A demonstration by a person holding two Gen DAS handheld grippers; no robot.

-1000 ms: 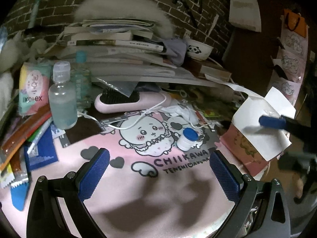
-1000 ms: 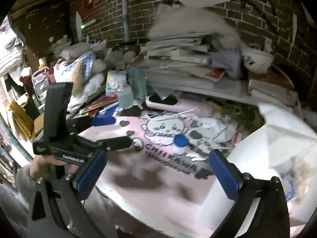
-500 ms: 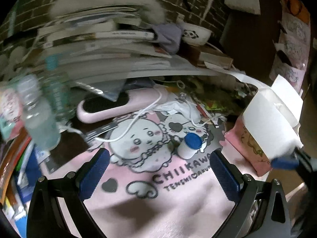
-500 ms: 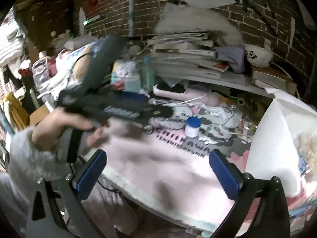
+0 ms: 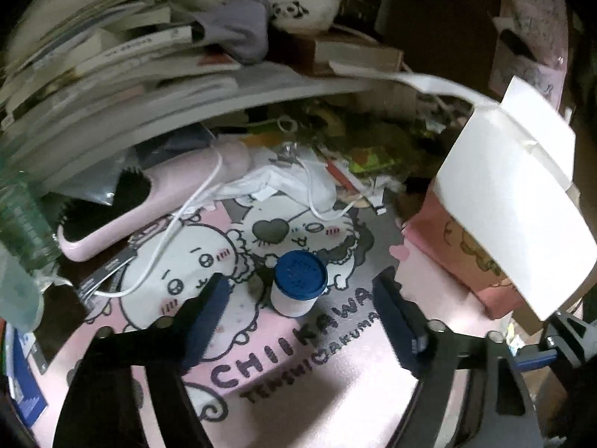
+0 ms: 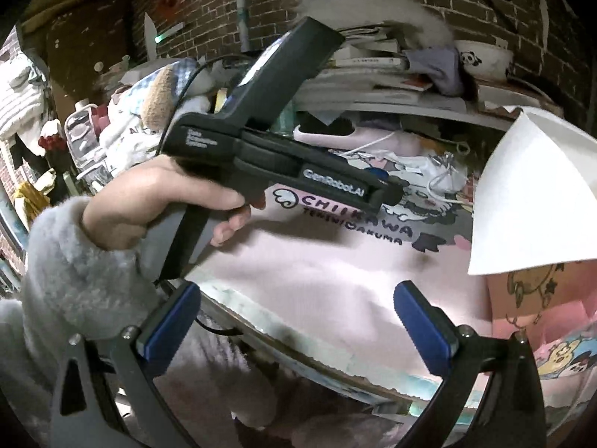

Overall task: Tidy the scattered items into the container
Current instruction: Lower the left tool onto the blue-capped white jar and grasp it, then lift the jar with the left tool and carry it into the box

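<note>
A small white jar with a blue cap (image 5: 298, 287) stands on the pink cartoon mat (image 5: 335, 392). My left gripper (image 5: 300, 317) is open, and its blue fingertips (image 5: 209, 310) sit on either side of the jar, close to it without touching. The container is a pink box (image 5: 455, 261) with a raised white flap (image 5: 515, 201), just right of the jar. In the right wrist view my right gripper (image 6: 296, 326) is open and empty over the mat's front edge, beside the box (image 6: 541, 317). A hand holds the left gripper (image 6: 298, 171) there, and it hides the jar.
A pink hairbrush (image 5: 149, 201) and a white cable (image 5: 175, 239) lie behind the jar. A clear bottle (image 5: 18, 231) is at the left. Stacked books (image 5: 112, 59) and a panda bowl (image 5: 302, 11) fill the back. A fluffy grey sleeve (image 6: 74, 268) is at the left.
The left gripper has moved forward and down to the blue-capped jar, and its jaws have narrowed a little. In the right wrist view the left gripper has swung across toward the mat's middle.
</note>
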